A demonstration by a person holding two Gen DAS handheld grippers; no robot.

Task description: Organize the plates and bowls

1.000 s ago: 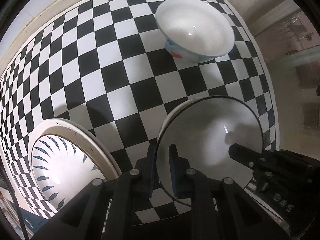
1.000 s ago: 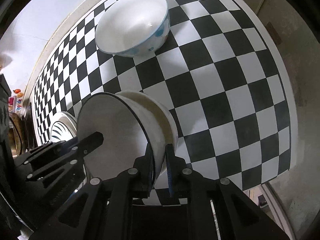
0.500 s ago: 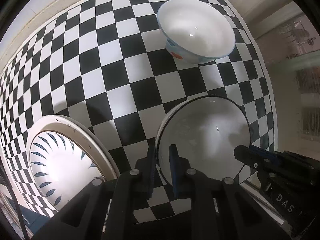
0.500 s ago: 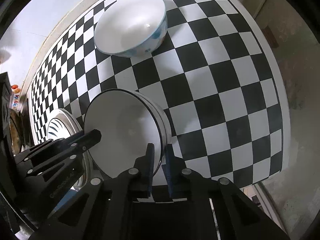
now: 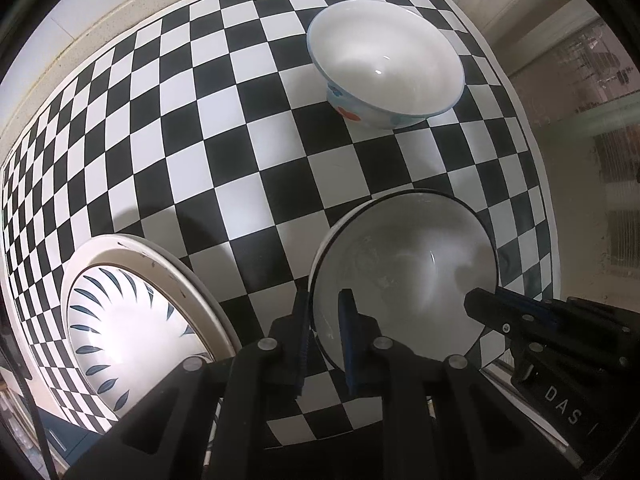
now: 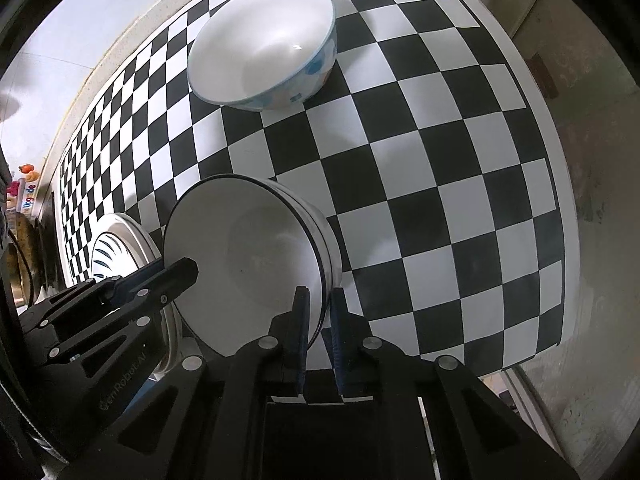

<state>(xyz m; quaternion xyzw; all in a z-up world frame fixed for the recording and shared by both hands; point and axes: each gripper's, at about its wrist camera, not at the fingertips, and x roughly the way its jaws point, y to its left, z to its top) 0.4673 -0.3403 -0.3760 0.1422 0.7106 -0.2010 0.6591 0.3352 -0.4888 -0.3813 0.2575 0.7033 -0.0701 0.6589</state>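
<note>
Right wrist: round glossy black-rimmed bowl [image 6: 248, 264]

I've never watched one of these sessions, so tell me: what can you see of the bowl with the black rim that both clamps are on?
The black-rimmed bowl is white inside and out, glossy like glazed ceramic, with a thin dark line round its lip. It looks empty, bar faint smudges inside. It is tilted over the checkered mat. The left gripper pinches its rim on one side, one finger inside and one outside; the right gripper pinches the opposite side the same way. Whether its base touches the mat I cannot tell.
</note>
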